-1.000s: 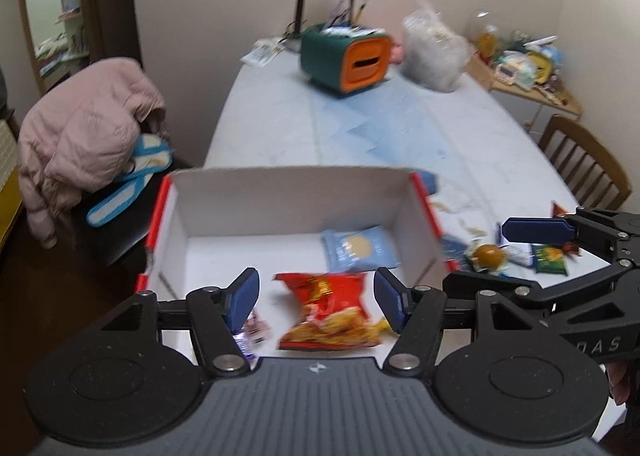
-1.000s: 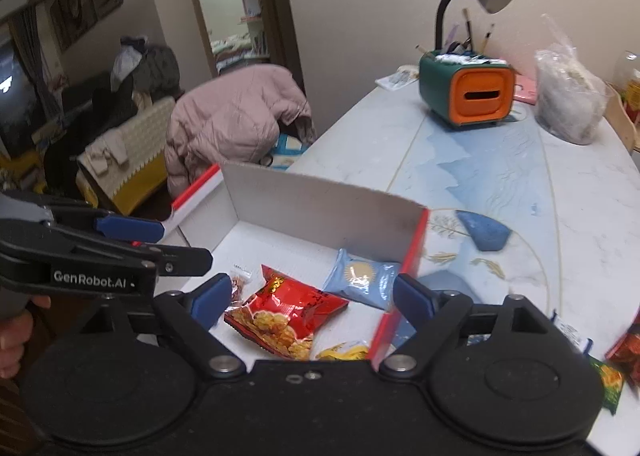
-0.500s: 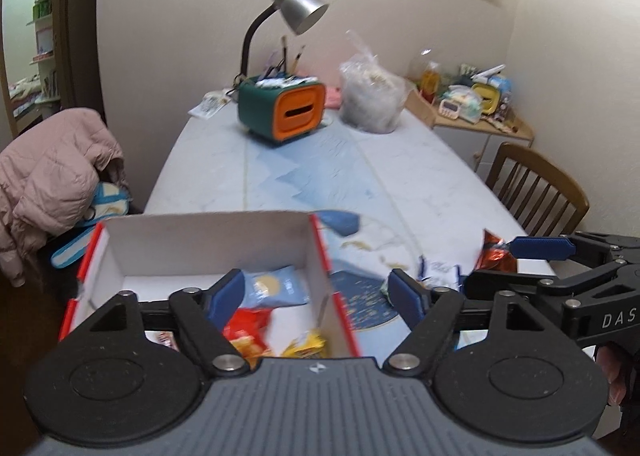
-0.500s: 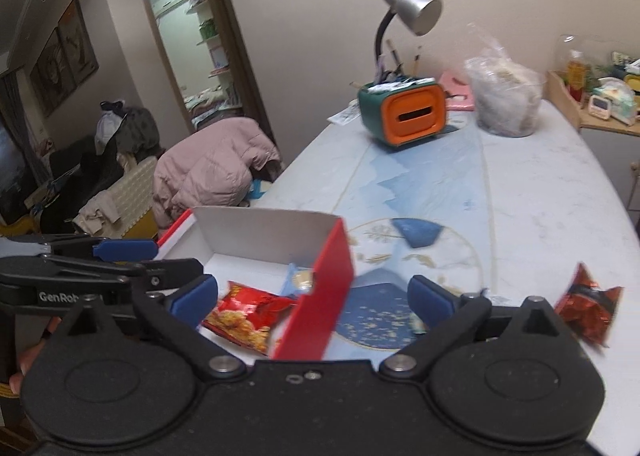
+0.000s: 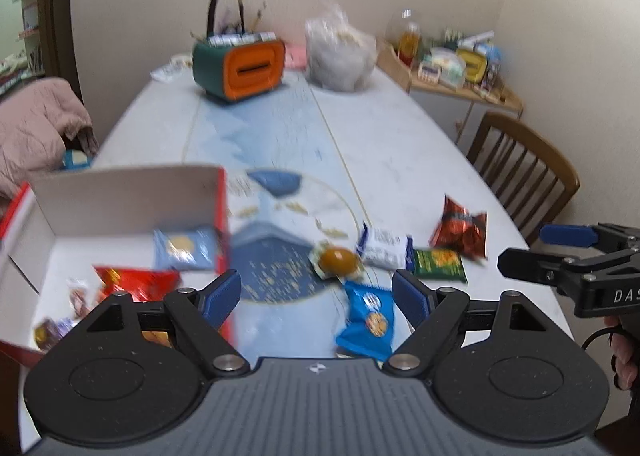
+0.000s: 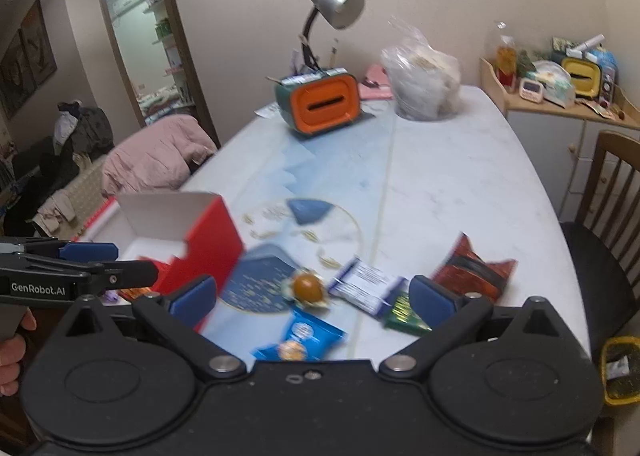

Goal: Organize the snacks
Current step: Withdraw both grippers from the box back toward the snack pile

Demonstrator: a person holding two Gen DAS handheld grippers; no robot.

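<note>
A red and white box (image 5: 120, 195) stands at the table's left and holds a light blue packet (image 5: 182, 250) and a red chip bag (image 5: 136, 282). Loose on the table to its right lie a round orange snack (image 5: 338, 260), a white packet (image 5: 384, 246), a green packet (image 5: 438, 264), a dark red bag (image 5: 460, 230) and a blue cookie packet (image 5: 366, 316). My left gripper (image 5: 316, 292) is open above the blue packet and holds nothing. My right gripper (image 6: 312, 296) is open wide over the same cluster: blue packet (image 6: 300, 338), orange snack (image 6: 307, 286), white packet (image 6: 364, 286), red bag (image 6: 472, 272).
A green and orange organiser (image 6: 320, 105) with a desk lamp (image 6: 336, 7) and a clear plastic bag (image 6: 424, 91) stand at the table's far end. A wooden chair (image 5: 524, 167) sits at the right edge, a pink jacket (image 6: 156, 155) at the left.
Both grippers have swung right, from over the box to over the loose snacks on the table. Both pairs of jaws stand wider than a second ago.
</note>
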